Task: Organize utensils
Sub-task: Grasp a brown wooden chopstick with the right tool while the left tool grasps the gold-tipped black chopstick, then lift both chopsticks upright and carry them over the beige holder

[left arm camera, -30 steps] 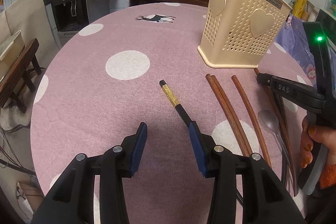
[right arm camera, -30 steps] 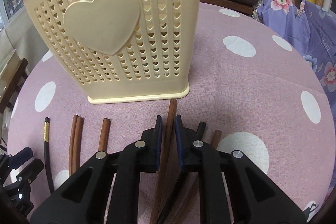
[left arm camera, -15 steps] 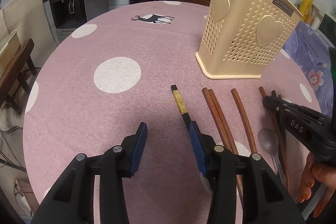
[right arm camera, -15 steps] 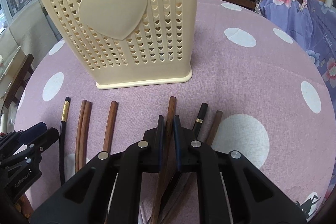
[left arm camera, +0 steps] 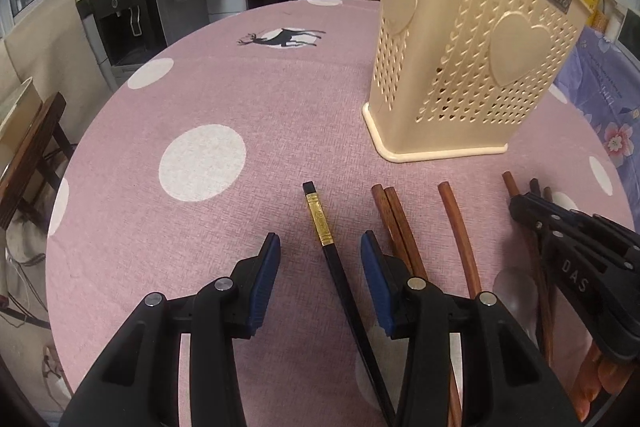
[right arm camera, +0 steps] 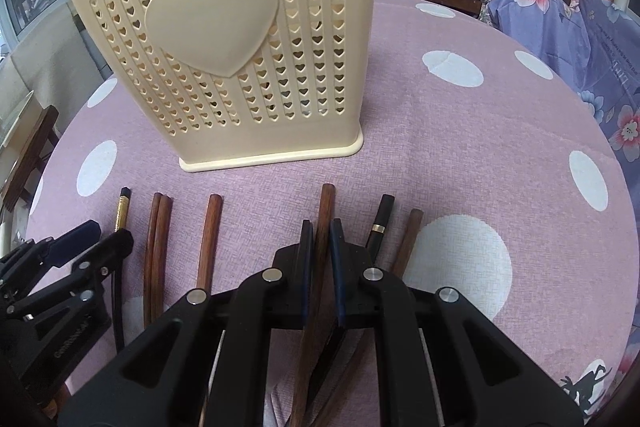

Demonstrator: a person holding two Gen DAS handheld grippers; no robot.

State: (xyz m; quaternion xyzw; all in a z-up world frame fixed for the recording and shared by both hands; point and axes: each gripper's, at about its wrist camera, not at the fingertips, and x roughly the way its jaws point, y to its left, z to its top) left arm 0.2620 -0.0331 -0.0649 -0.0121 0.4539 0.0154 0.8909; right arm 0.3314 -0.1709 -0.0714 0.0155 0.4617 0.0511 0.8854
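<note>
My right tongs (right arm camera: 320, 241) are clamped on a brown wooden chopstick (right arm camera: 325, 203) lying on the counter (right arm camera: 460, 155), while my left tongs (left arm camera: 320, 247) stand apart around a black chopstick with a gold band (left arm camera: 320, 223), not touching it. More chopsticks lie in a row alongside (a spoon (left arm camera: 514, 287) among them). Beyond stands the cream utensil holder (right arm camera: 224, 39), upright.
</note>
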